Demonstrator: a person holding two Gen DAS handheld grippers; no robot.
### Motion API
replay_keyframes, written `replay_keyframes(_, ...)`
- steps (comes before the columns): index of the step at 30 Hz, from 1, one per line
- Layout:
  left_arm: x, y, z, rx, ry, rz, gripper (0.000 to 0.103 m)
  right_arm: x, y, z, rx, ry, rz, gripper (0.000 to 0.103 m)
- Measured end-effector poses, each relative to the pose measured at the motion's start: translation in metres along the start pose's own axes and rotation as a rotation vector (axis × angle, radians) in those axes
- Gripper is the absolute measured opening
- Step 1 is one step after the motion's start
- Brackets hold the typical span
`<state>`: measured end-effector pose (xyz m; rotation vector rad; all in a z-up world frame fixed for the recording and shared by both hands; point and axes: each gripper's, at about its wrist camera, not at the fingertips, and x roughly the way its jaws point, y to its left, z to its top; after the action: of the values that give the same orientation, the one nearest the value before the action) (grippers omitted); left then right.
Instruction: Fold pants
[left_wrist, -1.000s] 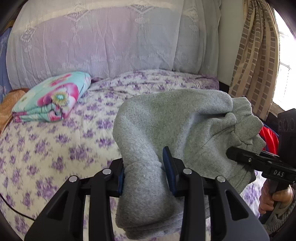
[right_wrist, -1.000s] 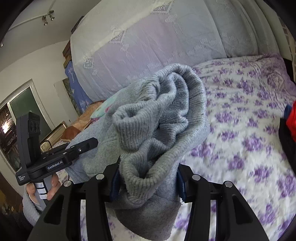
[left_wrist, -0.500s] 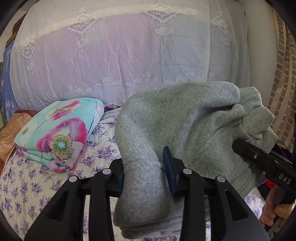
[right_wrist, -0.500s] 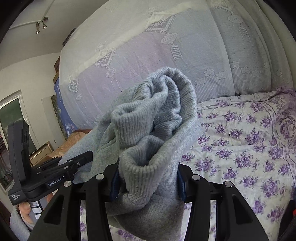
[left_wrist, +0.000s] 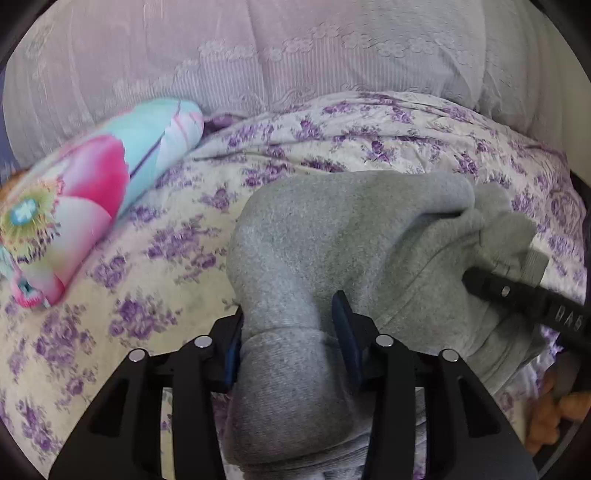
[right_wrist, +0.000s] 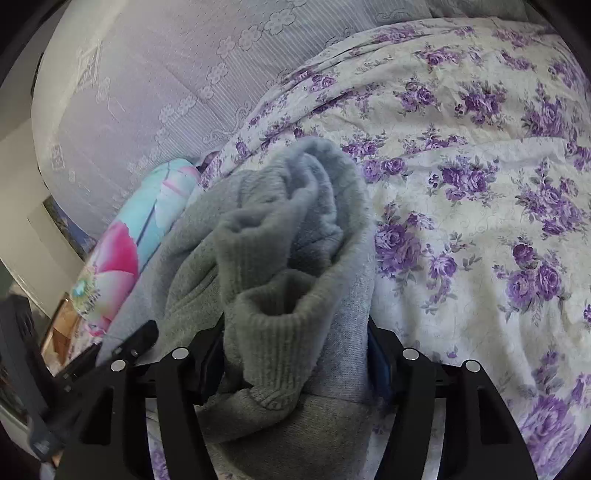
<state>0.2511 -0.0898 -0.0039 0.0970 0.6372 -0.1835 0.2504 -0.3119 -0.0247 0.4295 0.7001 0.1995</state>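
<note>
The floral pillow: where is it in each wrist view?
Left wrist: floral pillow at far left, on the purple-flowered bedspread, left of the grey pants.
Right wrist: mid-left, partly behind the pants.
Shared landmark: lace-covered headboard.

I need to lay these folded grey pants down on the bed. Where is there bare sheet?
Widest free patch: the floral sheet right of the grey pants, out to the bed's edge. A narrower strip lies between the pants and the folded flowered blanket. It is crowded at the left, where the blanket sits against the draped white cover.
</note>
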Motion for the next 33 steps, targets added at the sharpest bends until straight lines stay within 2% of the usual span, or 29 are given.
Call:
replay_keyframes(2, -0.001, -0.002, 0.001, 0.028, -0.016, 0.021, 0.045, -0.001, 0.011, -0.003, -0.088, -0.018, -0.089, 0.074)
replay_keyframes(4, -0.002, 0.001, 0.0, 0.017, -0.014, 0.021, 0.051, 0.0, 0.015, -0.004, -0.104, -0.026, -0.114, 0.076)
replay_keyframes(6, -0.006, 0.012, 0.001, -0.015, -0.029, 0.017, 0.065, -0.007, 0.02, -0.005, -0.122, -0.061, -0.147, 0.076)
replay_keyframes(8, -0.022, 0.024, 0.004, -0.063, -0.08, 0.037, 0.067, -0.033, 0.031, -0.004, -0.171, -0.156, -0.2, 0.076)
replay_keyframes(10, -0.04, 0.034, 0.011, -0.104, -0.132, 0.051, 0.074, -0.063, 0.056, -0.005, -0.275, -0.304, -0.232, 0.075)
replay_keyframes(12, -0.055, 0.038, 0.019, -0.133, -0.155, 0.026, 0.086, -0.087, 0.083, -0.009, -0.385, -0.414, -0.208, 0.074)
replay_keyframes(13, -0.061, 0.037, 0.022, -0.135, -0.16, 0.006, 0.087, -0.092, 0.095, -0.012, -0.428, -0.435, -0.193, 0.071)
replay_keyframes(14, -0.063, 0.033, 0.023, -0.124, -0.158, -0.011, 0.088, -0.093, 0.101, -0.011, -0.453, -0.432, -0.186, 0.068)
replay_keyframes(17, -0.059, 0.014, 0.018, -0.049, -0.137, -0.01, 0.088, -0.073, 0.097, -0.014, -0.449, -0.347, -0.185, 0.045)
replay_keyframes(18, -0.055, 0.008, 0.014, -0.028, -0.126, -0.001, 0.088, -0.062, 0.088, -0.014, -0.423, -0.3, -0.192, 0.035)
replay_keyframes(21, -0.025, -0.007, 0.002, 0.053, -0.034, 0.044, 0.09, -0.018, 0.058, -0.016, -0.332, -0.082, -0.231, 0.028)
replay_keyframes(22, -0.011, -0.009, -0.004, 0.073, 0.006, 0.055, 0.093, -0.013, 0.054, -0.02, -0.305, -0.061, -0.221, 0.028)
replay_keyframes(23, -0.004, -0.008, -0.008, 0.057, 0.011, 0.064, 0.098, -0.015, 0.052, -0.02, -0.287, -0.063, -0.206, 0.027)
replay_keyframes(24, -0.003, -0.004, -0.008, 0.04, 0.019, 0.062, 0.099, -0.014, 0.053, -0.021, -0.291, -0.061, -0.203, 0.027)
replay_keyframes(27, -0.001, 0.003, -0.009, 0.006, 0.032, 0.032, 0.099, -0.012, 0.06, -0.026, -0.332, -0.069, -0.242, 0.028)
replay_keyframes(30, -0.004, 0.004, -0.01, 0.007, 0.018, 0.03, 0.099, -0.014, 0.061, -0.026, -0.326, -0.072, -0.233, 0.029)
replay_keyframes(32, -0.008, 0.003, -0.011, 0.014, 0.008, 0.04, 0.099, -0.019, 0.061, -0.026, -0.323, -0.082, -0.212, 0.032)
replay_keyframes(33, -0.012, 0.003, -0.012, 0.017, 0.004, 0.047, 0.098, -0.023, 0.061, -0.026, -0.324, -0.097, -0.194, 0.037)
